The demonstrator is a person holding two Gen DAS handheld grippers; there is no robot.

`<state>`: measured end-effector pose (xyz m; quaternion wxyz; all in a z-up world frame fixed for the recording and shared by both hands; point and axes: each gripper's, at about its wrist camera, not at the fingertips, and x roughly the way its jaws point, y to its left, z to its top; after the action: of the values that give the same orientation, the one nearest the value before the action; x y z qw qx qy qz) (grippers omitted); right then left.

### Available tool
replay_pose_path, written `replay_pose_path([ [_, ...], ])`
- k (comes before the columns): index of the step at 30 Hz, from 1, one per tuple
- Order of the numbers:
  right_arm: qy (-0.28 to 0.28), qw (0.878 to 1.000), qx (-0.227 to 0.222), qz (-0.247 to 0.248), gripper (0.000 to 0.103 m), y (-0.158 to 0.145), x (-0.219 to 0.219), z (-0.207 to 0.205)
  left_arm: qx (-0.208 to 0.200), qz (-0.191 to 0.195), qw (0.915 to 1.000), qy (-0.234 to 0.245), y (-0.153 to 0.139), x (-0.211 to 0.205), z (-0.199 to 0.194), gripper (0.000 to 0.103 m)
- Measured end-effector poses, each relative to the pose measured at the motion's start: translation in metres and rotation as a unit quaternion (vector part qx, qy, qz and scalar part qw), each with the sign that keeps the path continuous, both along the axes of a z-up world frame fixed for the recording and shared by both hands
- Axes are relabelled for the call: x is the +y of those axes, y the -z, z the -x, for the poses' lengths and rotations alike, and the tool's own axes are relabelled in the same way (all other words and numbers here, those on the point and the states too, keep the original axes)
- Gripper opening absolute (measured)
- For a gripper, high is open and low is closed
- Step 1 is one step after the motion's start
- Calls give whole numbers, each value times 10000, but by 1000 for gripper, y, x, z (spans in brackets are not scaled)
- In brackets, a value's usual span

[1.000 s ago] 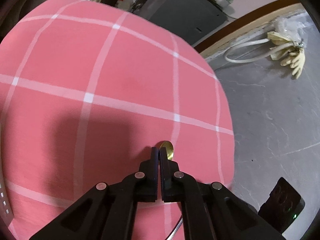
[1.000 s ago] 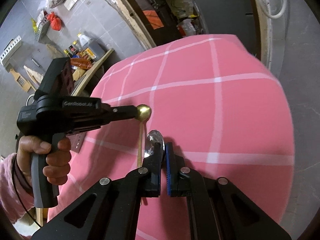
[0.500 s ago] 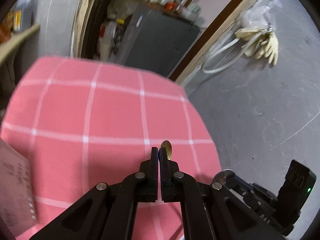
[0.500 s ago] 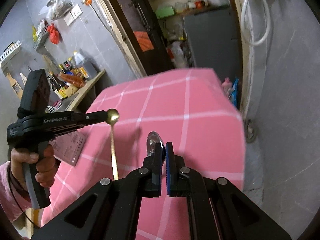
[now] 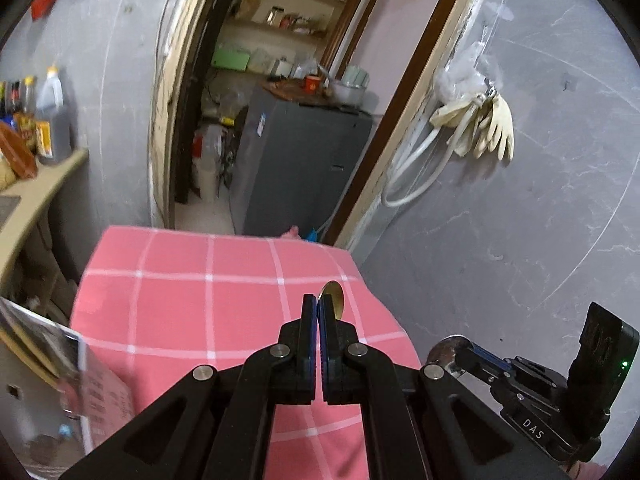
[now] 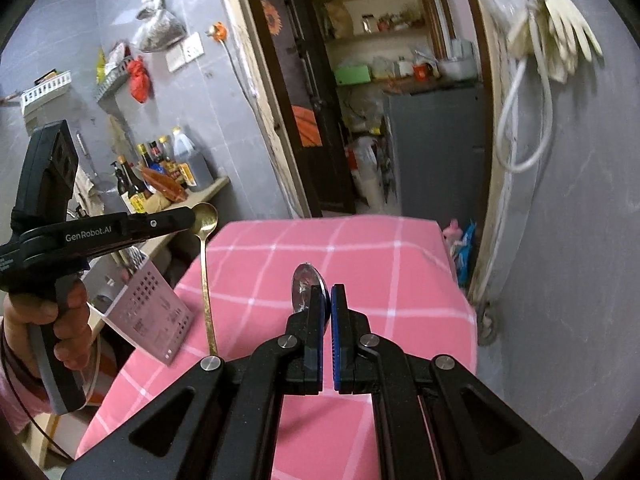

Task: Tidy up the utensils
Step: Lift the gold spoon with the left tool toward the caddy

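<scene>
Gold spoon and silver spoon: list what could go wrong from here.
1. The left tool pinches the gold spoon only near its bowl, so the long handle hangs free and could swing or slip out.
2. The right tool grips the silver spoon on a small contact, so it may twist.
3. Both spoons hang above the pink cloth near its edge, so a drop could reach the floor.

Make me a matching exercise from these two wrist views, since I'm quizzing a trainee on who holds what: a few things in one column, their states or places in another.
Things:
1. gold spoon
2. silver spoon
3. rubber gloves
4. checked pink tablecloth

States or places:
A. hanging on the grey wall
B. clamped in the left gripper, handle hanging down
C. spread over the table below both grippers
D. clamped in the right gripper

Pairs: 1-B, 2-D, 3-A, 4-C
</scene>
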<state>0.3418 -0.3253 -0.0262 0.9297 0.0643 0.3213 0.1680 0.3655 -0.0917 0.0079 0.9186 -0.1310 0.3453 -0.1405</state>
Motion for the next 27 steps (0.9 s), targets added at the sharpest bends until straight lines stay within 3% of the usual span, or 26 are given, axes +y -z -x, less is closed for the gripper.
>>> replay_pose_path([
  [17,-295,9968,-737,110,4,-69,53,27,-499,-223,9971,-524,-58,61,51,2],
  [27,-644,9901,-1233,158,4,-116,98,36,-897,-414,9894,-1062,-98,117,75,2],
])
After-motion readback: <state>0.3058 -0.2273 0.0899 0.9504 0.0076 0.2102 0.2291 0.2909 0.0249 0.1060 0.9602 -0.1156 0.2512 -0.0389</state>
